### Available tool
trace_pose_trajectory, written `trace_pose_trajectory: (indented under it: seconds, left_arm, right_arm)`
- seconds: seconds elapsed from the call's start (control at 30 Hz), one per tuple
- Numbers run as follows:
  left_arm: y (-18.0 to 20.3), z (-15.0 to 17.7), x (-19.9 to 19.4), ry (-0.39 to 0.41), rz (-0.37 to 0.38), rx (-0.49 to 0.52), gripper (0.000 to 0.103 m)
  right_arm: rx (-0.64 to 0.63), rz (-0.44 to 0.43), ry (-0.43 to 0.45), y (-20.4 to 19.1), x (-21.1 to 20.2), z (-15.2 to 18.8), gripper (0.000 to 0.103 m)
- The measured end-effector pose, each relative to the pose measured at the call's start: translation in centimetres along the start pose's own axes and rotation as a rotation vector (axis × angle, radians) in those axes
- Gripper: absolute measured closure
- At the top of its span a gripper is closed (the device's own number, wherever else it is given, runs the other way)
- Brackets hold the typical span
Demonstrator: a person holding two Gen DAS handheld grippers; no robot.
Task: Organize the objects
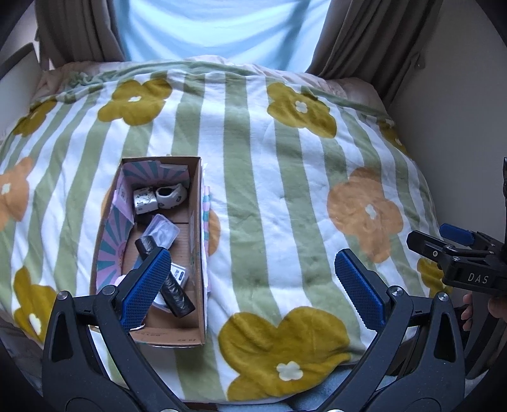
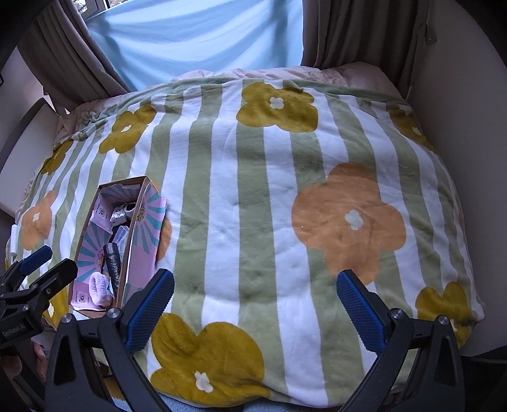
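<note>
An open cardboard box (image 1: 198, 206) lies on the flowered blanket (image 1: 269, 190), left of centre. Inside it are a black bag roll (image 1: 172, 290), a clear plastic case (image 1: 163, 233), a white sock (image 1: 171, 195), a small patterned roll (image 1: 145, 200) and a small white packet (image 1: 179, 275). My left gripper (image 1: 252, 269) is open and empty, its left finger over the box. My right gripper (image 2: 255, 290) is open and empty above bare blanket (image 2: 269, 190), right of the box (image 2: 134, 241). A pink fluffy item (image 2: 99, 288) and the black roll (image 2: 113, 264) show in the box there.
The blanket covers a bed that drops away at the front and right edges. Brown curtains (image 1: 364, 38) and a pale blue drape (image 1: 215, 28) hang behind. A wall (image 2: 469, 111) stands on the right. Each gripper shows in the other's view, the right one (image 1: 456, 253) and the left one (image 2: 35, 279).
</note>
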State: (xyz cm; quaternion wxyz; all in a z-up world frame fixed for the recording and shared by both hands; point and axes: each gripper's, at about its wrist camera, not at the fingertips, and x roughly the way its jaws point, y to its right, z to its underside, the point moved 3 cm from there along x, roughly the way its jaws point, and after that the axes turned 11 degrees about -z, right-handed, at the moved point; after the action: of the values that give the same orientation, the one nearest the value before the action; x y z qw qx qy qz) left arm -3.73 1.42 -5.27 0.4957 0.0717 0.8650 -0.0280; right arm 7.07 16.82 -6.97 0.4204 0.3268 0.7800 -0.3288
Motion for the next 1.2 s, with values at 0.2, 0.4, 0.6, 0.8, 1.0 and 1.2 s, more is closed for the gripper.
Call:
trace_pose_trajectory:
  seconds: [0.2, 0.4, 0.6, 0.8, 1.0, 1.2]
  left_arm:
    - [0.32, -0.15, -0.17, 0.003, -0.002, 0.006, 0.000]
    - [0.38, -0.14, -0.14, 0.005, -0.004, 0.004, 0.000]
    - [0.30, -0.26, -0.13, 0.003, -0.004, 0.004, 0.000]
    - [-0.02, -0.33, -0.02, 0.000, -0.025, 0.017, 0.000]
    - [-0.14, -0.32, 0.08, -0.001, -0.031, 0.022, 0.000]
    - [-0.24, -0.35, 0.10, 0.000, -0.034, 0.019, 0.000]
  right_arm:
    - [0.002, 0.004, 0.011, 0.18, -0.27, -0.19, 0.001]
    - [0.002, 0.010, 0.012, 0.26, -0.21, -0.40, 0.001]
    - [0.000, 0.016, 0.011, 0.32, -0.11, -0.57, 0.001]
    - [-0.003, 0.016, 0.009, 0.36, 0.04, -0.72, 0.001]
    - [0.002, 0.018, 0.009, 0.23, 0.01, -0.62, 0.001]
    - [0.002, 0.023, 0.010, 0.32, 0.17, -0.80, 0.001]
